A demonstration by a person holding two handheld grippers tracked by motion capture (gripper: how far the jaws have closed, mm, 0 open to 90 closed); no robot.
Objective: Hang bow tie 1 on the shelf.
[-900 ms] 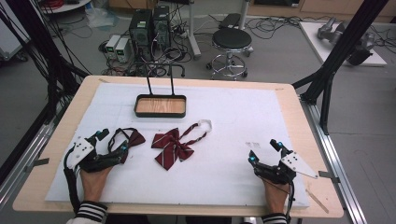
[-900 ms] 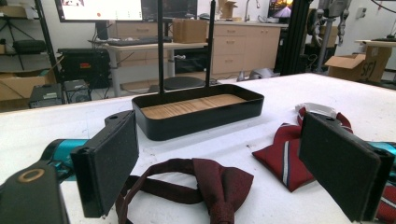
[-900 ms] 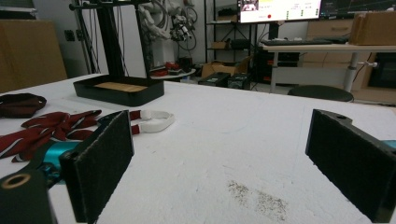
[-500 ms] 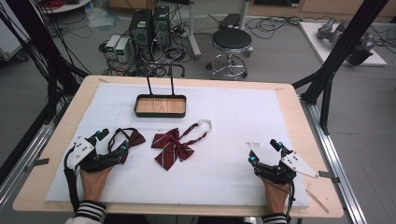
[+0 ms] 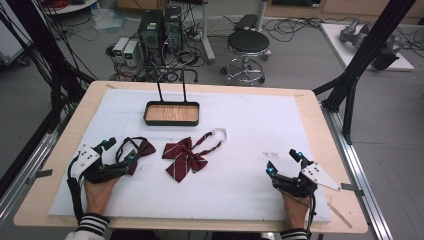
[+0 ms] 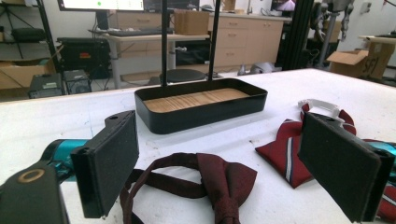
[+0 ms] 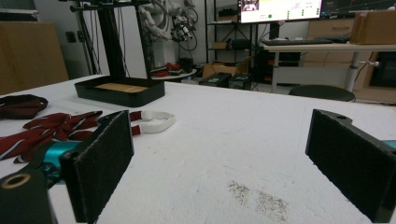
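The left gripper (image 5: 116,149), jaws wide apart and holding nothing, rests around the dark red bow tie (image 6: 219,179), which lies between its pads, far from the idle, open right gripper (image 5: 284,162).

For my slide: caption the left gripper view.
Open left claw poised over a dark maroon fabric bow tie, black wood-floored tray behind.

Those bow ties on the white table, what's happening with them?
A person holds a two-jaw gripper in each hand. The left gripper sits open around the dark maroon bow tie, jaws on either side, not yet gripping. The striped bow tie lies loose mid-table, in front of the black tray. The right gripper rests open, apart from both ties.
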